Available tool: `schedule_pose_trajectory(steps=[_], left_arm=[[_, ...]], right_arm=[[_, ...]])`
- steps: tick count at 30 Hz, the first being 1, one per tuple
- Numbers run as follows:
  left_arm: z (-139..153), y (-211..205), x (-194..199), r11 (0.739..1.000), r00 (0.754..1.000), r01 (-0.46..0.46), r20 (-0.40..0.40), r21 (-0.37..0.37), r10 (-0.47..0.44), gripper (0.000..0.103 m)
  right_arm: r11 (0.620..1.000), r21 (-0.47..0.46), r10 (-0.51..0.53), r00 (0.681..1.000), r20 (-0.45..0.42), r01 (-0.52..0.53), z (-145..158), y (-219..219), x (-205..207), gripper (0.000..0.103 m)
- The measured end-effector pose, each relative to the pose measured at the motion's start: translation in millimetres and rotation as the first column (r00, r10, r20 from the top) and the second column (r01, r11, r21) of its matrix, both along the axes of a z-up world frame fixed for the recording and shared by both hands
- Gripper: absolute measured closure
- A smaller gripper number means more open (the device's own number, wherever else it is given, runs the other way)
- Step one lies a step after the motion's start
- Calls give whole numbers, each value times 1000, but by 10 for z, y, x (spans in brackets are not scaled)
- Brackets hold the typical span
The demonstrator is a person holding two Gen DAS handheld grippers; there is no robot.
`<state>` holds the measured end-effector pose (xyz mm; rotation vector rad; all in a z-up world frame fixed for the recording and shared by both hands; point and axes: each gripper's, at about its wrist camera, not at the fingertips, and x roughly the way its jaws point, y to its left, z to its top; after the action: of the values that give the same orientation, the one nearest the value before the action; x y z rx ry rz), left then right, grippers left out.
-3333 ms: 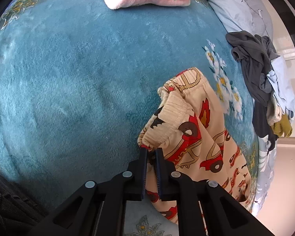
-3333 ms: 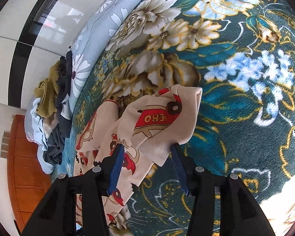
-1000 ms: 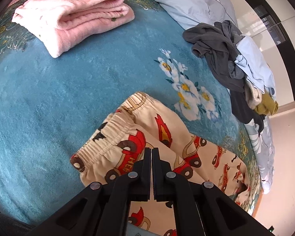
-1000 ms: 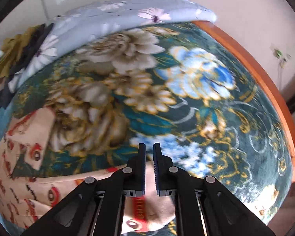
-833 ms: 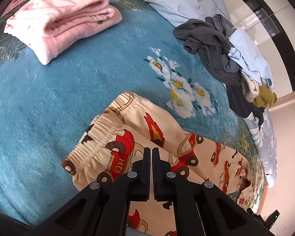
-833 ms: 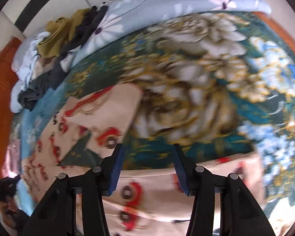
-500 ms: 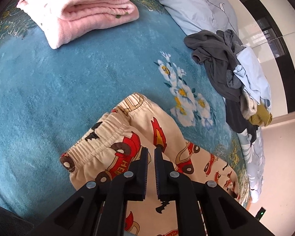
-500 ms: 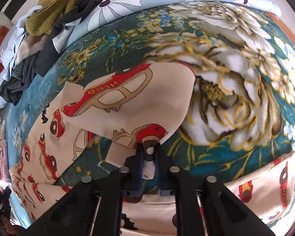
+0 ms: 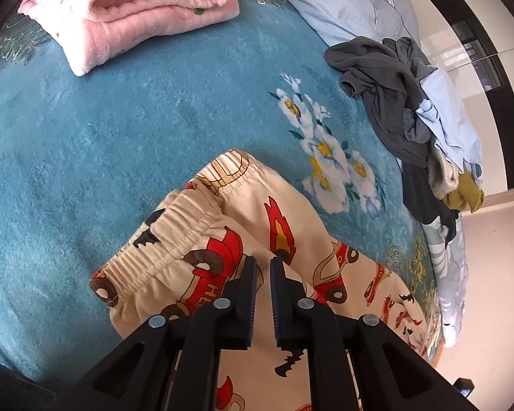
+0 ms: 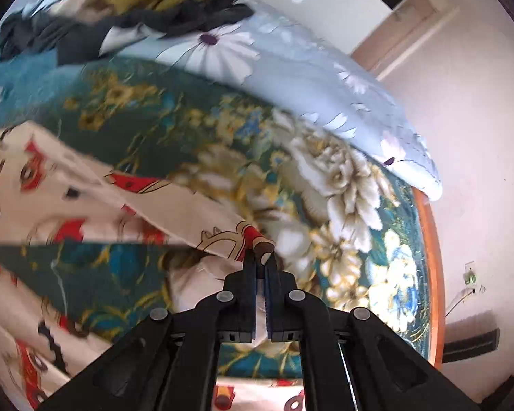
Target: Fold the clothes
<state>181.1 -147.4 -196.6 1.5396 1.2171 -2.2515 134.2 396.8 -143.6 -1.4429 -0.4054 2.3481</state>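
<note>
On the blue floral bed blanket point(image 9: 126, 130), cream car-print pyjama trousers point(image 9: 222, 239) run waistband to 2 o'clock; the left hand-held gripper point(image 9: 263, 274) hovers slightly parted, the right hand-held gripper point(image 10: 261, 263) clenches a leg hem.

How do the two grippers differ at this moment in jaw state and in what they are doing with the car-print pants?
The left gripper has a narrow gap between its fingers and holds nothing, poised over the waistband end of the car-print pants. The right gripper is shut on a leg hem of the pants, lifting it off the teal blanket. The left view is sharp; the right is motion-blurred. Both are black two-finger tools working on the same garment.
</note>
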Motion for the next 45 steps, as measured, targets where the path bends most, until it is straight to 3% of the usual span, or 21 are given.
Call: schedule_pose_trajectory(steps=[9, 13, 16, 18, 19, 20, 22, 23, 26, 28, 31, 33, 35, 40, 43, 45], left_arm=[[39, 16, -65, 1000, 1000, 9, -28, 2, -9, 87], [53, -161, -26, 997, 996, -77, -38, 31, 79, 68], [65, -345, -29, 990, 991, -127, -38, 54, 129, 65], [75, -455, -71, 989, 990, -132, -32, 62, 134, 60], [87, -494, -109, 991, 991, -126, -28, 48, 127, 58], [99, -533, -146, 992, 992, -120, -23, 33, 121, 56], [92, -600, -240, 995, 995, -101, -6, 9, 101, 48], [75, -629, -297, 996, 996, -88, 7, -2, 88, 47], [-50, -680, -488, 998, 997, -45, 61, -39, 48, 47], [-157, -691, -602, 1000, 995, -5, 101, -26, 8, 47], [-240, -637, -720, 996, 993, 71, 87, 54, -75, 50], [-226, -559, -778, 991, 988, 129, 84, 32, -131, 51], [-203, -493, -820, 984, 981, 177, 76, 9, -177, 71], [43, -374, -898, 965, 965, 260, -34, -29, -260, 83], [294, -450, -943, 975, 964, 217, -145, -42, -221, 90], [313, -552, -983, 988, 976, 152, -157, -24, -154, 90]], right_arm=[[980, -182, -90, 996, -8, 87, 16, 302, 185, 100], [932, -318, -206, 976, -72, 173, 287, 452, -281, 100], [884, -402, -302, 948, -102, 239, 464, 568, -635, 100], [840, -449, -367, 929, -57, 304, 418, 634, -775, 92], [814, -473, -397, 917, -31, 336, 388, 665, -842, 80], [814, -476, -392, 919, -27, 333, 392, 633, -842, 65], [836, -462, -354, 934, -41, 297, 427, 515, -787, 47], [846, -455, -335, 941, -48, 278, 445, 455, -759, 43], [874, -433, -276, 959, -67, 221, 497, 278, -676, 41], [887, -422, -228, 972, -50, 187, 478, 165, -526, 40], [893, -418, -194, 981, -16, 170, 377, 72, -260, 40], [891, -418, -187, 982, 14, 175, 286, 56, -98, 40], [889, -417, -187, 981, 51, 191, 186, 49, 16, 40], [880, -418, -198, 974, 110, 226, 16, 38, 166, 40], [872, -427, -206, 971, 122, 239, -31, 21, 177, 40], [870, -431, -210, 971, 115, 239, -37, 10, 175, 40]])
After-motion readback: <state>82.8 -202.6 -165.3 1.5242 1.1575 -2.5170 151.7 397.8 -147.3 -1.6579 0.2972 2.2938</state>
